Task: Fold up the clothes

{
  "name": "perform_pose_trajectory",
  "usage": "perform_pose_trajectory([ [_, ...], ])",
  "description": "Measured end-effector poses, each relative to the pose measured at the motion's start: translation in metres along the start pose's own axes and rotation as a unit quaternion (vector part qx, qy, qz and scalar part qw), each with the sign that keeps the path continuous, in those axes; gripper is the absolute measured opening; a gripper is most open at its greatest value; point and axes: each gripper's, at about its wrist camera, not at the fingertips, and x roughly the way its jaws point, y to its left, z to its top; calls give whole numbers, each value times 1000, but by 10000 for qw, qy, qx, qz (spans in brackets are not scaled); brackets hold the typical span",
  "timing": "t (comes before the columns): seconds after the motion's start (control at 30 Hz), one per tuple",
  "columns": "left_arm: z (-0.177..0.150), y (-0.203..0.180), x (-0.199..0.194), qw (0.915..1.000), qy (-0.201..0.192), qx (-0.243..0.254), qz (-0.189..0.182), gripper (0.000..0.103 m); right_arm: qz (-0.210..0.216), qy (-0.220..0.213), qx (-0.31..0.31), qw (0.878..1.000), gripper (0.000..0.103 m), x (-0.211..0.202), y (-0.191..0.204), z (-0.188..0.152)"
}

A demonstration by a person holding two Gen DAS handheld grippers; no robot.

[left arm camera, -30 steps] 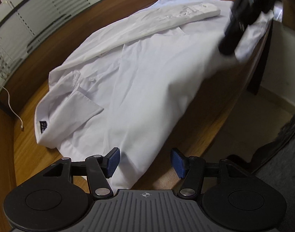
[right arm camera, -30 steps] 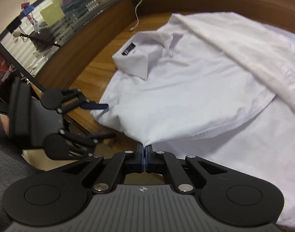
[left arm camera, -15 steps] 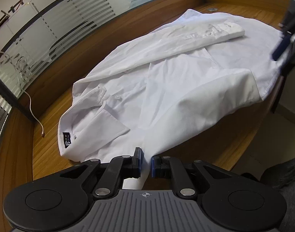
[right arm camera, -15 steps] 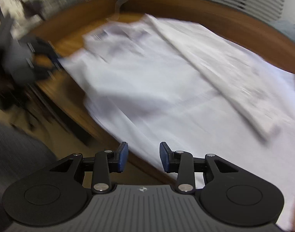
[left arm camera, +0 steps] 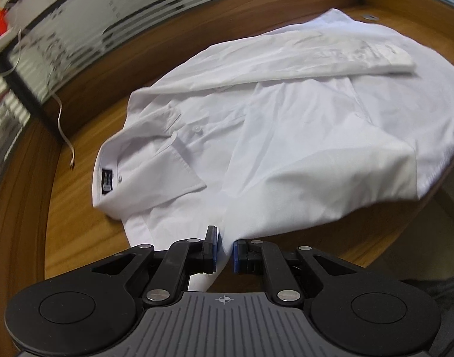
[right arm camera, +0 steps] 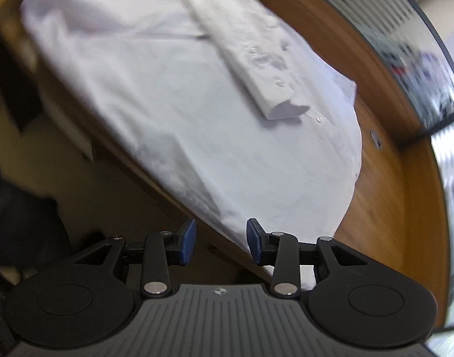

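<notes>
The white cotton dress shirt (left arm camera: 286,136) lies partly folded on the curved wooden table (left arm camera: 78,208), collar left, hem right. The left gripper (left arm camera: 224,251) pinches its near edge by the shoulder; the right gripper (right arm camera: 221,242), blue pads apart and empty, hovers nearer the hem end.

left gripper (left arm camera: 225,250) | black body, blue fingers (left arm camera: 214,248), silver screws | right gripper (right arm camera: 221,242) identical
</notes>
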Motion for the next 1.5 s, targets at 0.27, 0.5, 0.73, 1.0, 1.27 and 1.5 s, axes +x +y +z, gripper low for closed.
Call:
perform_pose_trajectory([
  [0.27, 5, 0, 1, 9993, 95, -305, 172, 12, -229, 360, -851, 9955, 2, 17, 5, -4],
  [0.5, 5, 2, -15, 9998, 53, -89, 193, 12, -379, 423, -671, 9961, 1, -4, -15, 5],
  [0.73, 26, 14, -28, 9998, -6, 177, 9, 12, -764, 487, -433, 9949, 1, -24, -49, 37],
  [1.0, 69, 29, 0, 9995, 310, 104, 31, 13, -826, 461, -655, 9934, 1, 20, -94, 86],
  [1.27, 105, 39, 66, 9964, 827, -43, 193, 15, -335, 651, -1051, 9918, 2, 111, -127, 123],
  [1.5, 102, 32, 117, 9904, 1334, 36, 369, 17, 138, 829, -1231, 9888, 3, 165, -123, 130],
])
